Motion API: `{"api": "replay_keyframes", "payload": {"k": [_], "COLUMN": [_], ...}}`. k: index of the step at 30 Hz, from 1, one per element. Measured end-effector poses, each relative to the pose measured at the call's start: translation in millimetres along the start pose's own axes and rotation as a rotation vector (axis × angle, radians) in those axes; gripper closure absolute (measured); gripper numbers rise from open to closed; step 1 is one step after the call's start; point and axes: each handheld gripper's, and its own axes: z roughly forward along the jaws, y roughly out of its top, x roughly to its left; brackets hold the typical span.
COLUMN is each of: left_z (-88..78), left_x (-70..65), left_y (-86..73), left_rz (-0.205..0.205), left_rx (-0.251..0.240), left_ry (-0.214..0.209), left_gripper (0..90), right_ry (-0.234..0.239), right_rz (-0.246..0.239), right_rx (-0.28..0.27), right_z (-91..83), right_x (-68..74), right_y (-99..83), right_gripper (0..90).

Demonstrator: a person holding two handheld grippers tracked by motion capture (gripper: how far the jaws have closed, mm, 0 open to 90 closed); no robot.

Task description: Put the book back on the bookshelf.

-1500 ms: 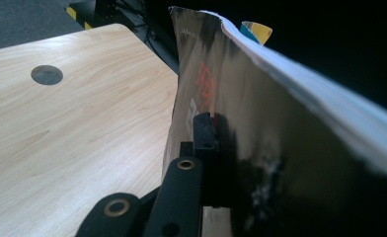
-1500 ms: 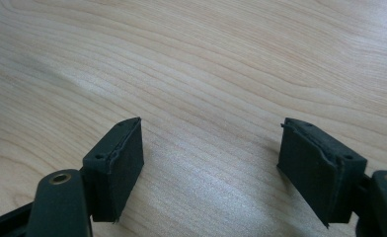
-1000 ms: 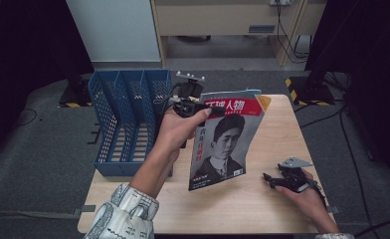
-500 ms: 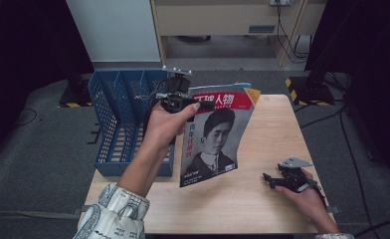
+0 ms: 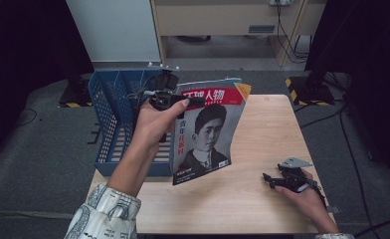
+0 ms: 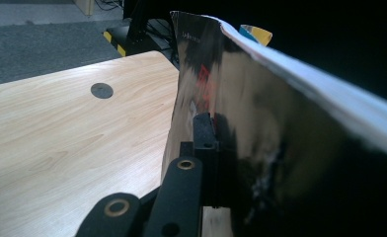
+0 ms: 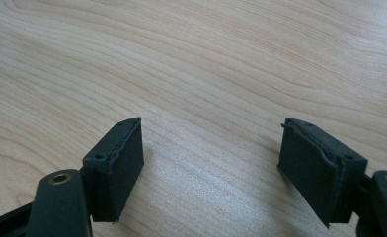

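- Beside the blue file rack (image 5: 114,119), the left gripper (image 5: 175,101) clamps a magazine (image 5: 208,130) by its top edge, hanging it upright, likely for sliding into a slot.
- Well right of the rack, the right gripper (image 5: 271,181) rests on the table (image 5: 262,124), jaws apart and holding nothing.

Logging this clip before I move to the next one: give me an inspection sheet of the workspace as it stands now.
Surface: wooden table, bare wood around the grippers.
Job's things: magazine held upright in the air; blue file rack at the table's left edge.
Clutter: nothing seen.
Grippers: left gripper shut on the magazine's top edge; right gripper open, resting on the table.
Cables: several on the floor to the right.
Surroundings: grey carpet, cabinet behind, dark stands either side.
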Motion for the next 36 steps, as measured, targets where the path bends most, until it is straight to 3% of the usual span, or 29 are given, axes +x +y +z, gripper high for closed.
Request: {"api": "replay_keyframes", "payload": {"k": [25, 36], "left_z": [-45.8, -67.4], "left_x": [18.8, 34.3], "left_y": [-2.1, -8.3], "left_rz": [-0.02, -0.049], "left_rx": [-0.044, -0.069], "left_ry": [0.063, 0.073], "left_gripper": [86.3, 86.3], "right_ry": [0.001, 0.001], "right_rz": [-0.002, 0.002], "right_rx": [0.0, 0.003], "right_z": [0.1, 0.0], "right_x": [0.3, 1.1], "right_y": [0.1, 0.2], "right_gripper": [25.3, 25.3]}}
